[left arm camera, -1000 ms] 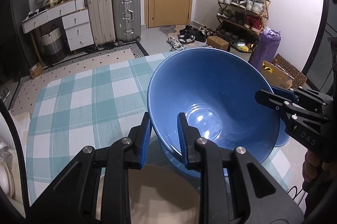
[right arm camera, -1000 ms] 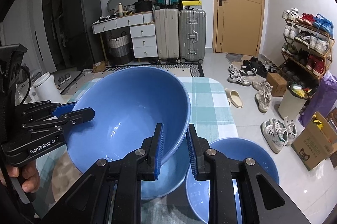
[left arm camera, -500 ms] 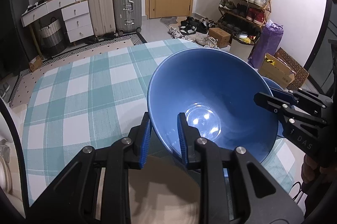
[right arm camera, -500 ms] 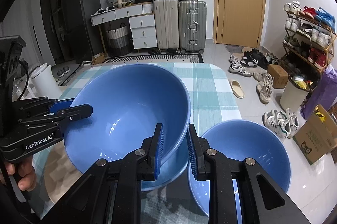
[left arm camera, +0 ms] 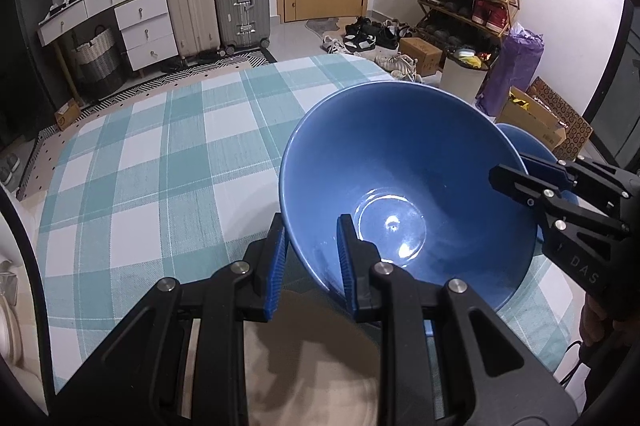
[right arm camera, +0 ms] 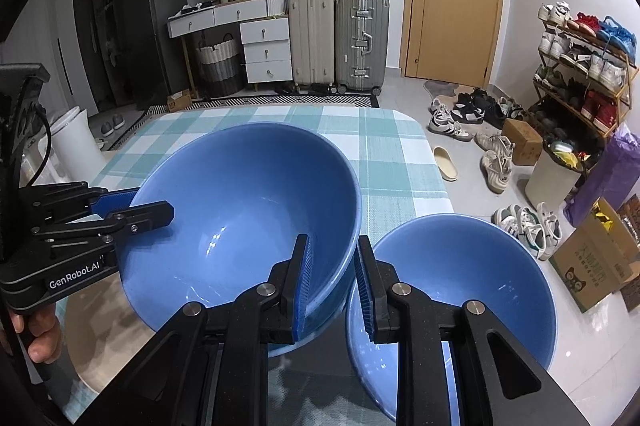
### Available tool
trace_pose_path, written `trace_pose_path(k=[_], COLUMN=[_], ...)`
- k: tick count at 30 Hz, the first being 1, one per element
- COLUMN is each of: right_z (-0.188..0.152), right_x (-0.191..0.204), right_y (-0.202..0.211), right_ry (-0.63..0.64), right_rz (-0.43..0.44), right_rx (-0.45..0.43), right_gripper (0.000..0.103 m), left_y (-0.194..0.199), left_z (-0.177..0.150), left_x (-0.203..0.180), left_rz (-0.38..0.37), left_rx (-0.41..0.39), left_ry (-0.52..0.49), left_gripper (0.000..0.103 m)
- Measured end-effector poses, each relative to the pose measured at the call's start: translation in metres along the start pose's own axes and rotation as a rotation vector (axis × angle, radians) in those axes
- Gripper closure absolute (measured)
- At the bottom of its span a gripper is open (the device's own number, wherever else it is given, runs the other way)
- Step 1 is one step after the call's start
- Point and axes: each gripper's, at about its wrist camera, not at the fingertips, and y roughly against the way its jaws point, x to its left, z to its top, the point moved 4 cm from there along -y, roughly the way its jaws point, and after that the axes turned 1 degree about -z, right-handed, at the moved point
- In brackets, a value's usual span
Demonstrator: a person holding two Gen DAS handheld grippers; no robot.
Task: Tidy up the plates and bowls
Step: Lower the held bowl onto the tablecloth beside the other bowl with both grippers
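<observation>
Both grippers, left gripper (left arm camera: 310,258) and right gripper (right arm camera: 332,282), clamp opposite rims of the big blue bowl (right arm camera: 248,218), hanging just above another bowl (right arm camera: 304,340), second bowl (right arm camera: 460,302) beside right.

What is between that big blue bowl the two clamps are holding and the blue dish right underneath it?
Nothing visible. The big bowl is pinched at its rim by the left gripper and the right gripper, and hangs just above another blue dish on the checked tablecloth. A second blue bowl sits beside it, not under it.
</observation>
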Motion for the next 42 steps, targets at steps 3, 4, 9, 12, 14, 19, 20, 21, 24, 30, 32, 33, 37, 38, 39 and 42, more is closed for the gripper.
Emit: trace_pose_path(k=[3,4,9,12,14,19,20,21,24,30,32,33,37,38,39,42], right_z=[-0.001,-0.001,-0.004,-0.006,-0.007,-0.008,-0.008,-0.008,-0.008,-0.013,-0.014,-0.014,-0.016,-0.016,-0.016,-0.016], right_x=[0.000,0.001,0.006,0.007,0.008,0.010,0.011,0.011,0.012,0.015,0.015,0.015,0.015,0.014,0.014,0.012], right_y=[-0.002,-0.003,-0.007,-0.011,-0.012,-0.015,-0.016,-0.016,-0.017,-0.022,-0.022,-0.023,-0.023,-0.024,-0.024,-0.024], right_ry=[0.013,0.015,0.030,0.044,0.050,0.056,0.058,0.058,0.066,0.096,0.093,0.093,0.095,0.094,0.096,0.092], right_rz=[-0.015,-0.017,-0.036,-0.050,-0.055,-0.055,-0.056,-0.056,-0.070,-0.106,-0.103,-0.103,-0.099,-0.100,-0.100,-0.095], right_rx=[0.001,0.001,0.006,0.010,0.012,0.017,0.018,0.018,0.018,0.018,0.022,0.025,0.030,0.030,0.031,0.032], right_gripper=[0.080,0.080,0.080,0.080,0.079,0.079,0.079,0.079,0.079,0.079,0.079,0.079,0.079,0.078,0.078,0.076], left_y=[-0.008,-0.010,-0.019,-0.024,-0.027,-0.034,-0.034,-0.035,-0.036,-0.038,-0.039,-0.041,-0.042,-0.042,-0.043,-0.043], left_z=[-0.001,-0.002,-0.004,-0.007,-0.008,-0.011,-0.012,-0.013,-0.015,-0.017,-0.018,-0.018,-0.020,-0.020,-0.020,-0.020], left_x=[0.002,0.003,0.005,0.006,0.007,0.010,0.010,0.009,0.009,0.007,0.007,0.007,0.007,0.008,0.008,0.009], left_rz=[-0.001,0.000,0.011,0.015,0.020,0.031,0.034,0.036,0.036,0.050,0.044,0.045,0.047,0.044,0.043,0.041], left_rx=[0.006,0.008,0.014,0.021,0.025,0.035,0.035,0.038,0.042,0.044,0.048,0.052,0.060,0.061,0.064,0.068], left_ry=[-0.001,-0.002,-0.016,-0.019,-0.020,-0.022,-0.023,-0.025,-0.027,-0.043,-0.039,-0.040,-0.041,-0.038,-0.036,-0.034], left_gripper=[0.083,0.083,0.083,0.083,0.083,0.083,0.083,0.083,0.083,0.082,0.082,0.082,0.082,0.082,0.082,0.082])
